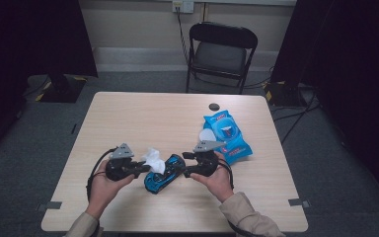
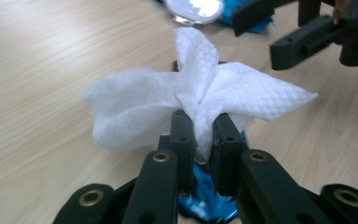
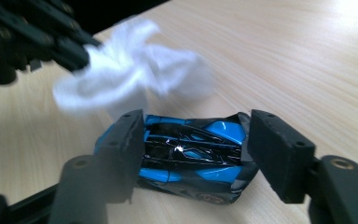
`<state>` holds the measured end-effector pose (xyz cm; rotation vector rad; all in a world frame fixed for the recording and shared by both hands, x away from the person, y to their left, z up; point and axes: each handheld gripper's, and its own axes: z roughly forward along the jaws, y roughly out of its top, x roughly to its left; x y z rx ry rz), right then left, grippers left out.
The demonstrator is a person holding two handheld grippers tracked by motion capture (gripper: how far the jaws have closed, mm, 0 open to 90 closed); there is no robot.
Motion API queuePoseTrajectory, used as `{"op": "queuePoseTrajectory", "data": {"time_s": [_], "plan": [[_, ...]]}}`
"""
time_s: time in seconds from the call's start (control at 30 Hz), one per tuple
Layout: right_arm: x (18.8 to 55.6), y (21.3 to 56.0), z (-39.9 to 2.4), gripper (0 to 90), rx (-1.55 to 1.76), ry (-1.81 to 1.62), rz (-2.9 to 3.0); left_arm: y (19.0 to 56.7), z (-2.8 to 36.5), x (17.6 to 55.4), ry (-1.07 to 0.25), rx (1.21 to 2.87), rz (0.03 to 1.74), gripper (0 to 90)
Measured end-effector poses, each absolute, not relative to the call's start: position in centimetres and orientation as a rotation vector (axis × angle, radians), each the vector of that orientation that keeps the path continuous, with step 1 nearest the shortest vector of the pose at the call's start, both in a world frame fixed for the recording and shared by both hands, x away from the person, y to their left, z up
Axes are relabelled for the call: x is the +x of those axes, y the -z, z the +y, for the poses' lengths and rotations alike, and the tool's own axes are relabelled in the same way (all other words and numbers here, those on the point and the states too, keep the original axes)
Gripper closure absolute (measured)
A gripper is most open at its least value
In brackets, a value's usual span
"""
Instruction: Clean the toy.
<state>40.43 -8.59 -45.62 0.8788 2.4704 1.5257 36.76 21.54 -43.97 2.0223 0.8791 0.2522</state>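
A blue-and-black toy car [image 1: 164,174] lies on the desk [image 1: 128,118] near its front edge, between the two hands. In the high view its long axis runs on a diagonal, from lower left up to upper right; which end is the nose cannot be told. In the right gripper view the car [image 3: 191,156] sits crosswise between the jaws, its glossy black top facing up.

The left hand-held gripper [image 1: 140,168] has its jaws nearly together, pinching a white wipe [image 1: 154,159]. In the left gripper view the wipe [image 2: 191,100] fans out crumpled above the pads, with the blue of the car [image 2: 205,200] showing below them. The wipe hangs just over the car's left end.

The right hand-held gripper [image 1: 188,164] stands fairly wide — its jaws flank the car's two ends, and whether either pad touches it cannot be told. In the right gripper view the wipe [image 3: 130,70] is blurred above the car.

Behind the right hand lies a blue wipe pack [image 1: 225,136], its white flap [image 1: 206,134] lifted open. Its long axis runs on a diagonal, from upper left down to lower right. It carries red and white print — too small to read. A small dark round thing [image 1: 213,106] sits near the far edge. Beyond the desk stands a black folding chair [image 1: 220,54].
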Motion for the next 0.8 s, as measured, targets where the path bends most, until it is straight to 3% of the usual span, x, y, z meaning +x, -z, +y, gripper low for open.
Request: {"op": "queuePoseTrajectory", "data": {"time_s": [0.23, 0.8], "plan": [[40.5, 47.3, -5.9, 23.6, 0.822, -1.408, 2.537, 45.0, 23.4, 36.8, -0.268, 2.052, 0.949, 80.9], [40.3, 48.6, -2.3, 13.4, 0.643, -1.232, 2.587, 46.9, 24.2, 33.6, -0.145, 2.221, 0.926, 78.2]]}}
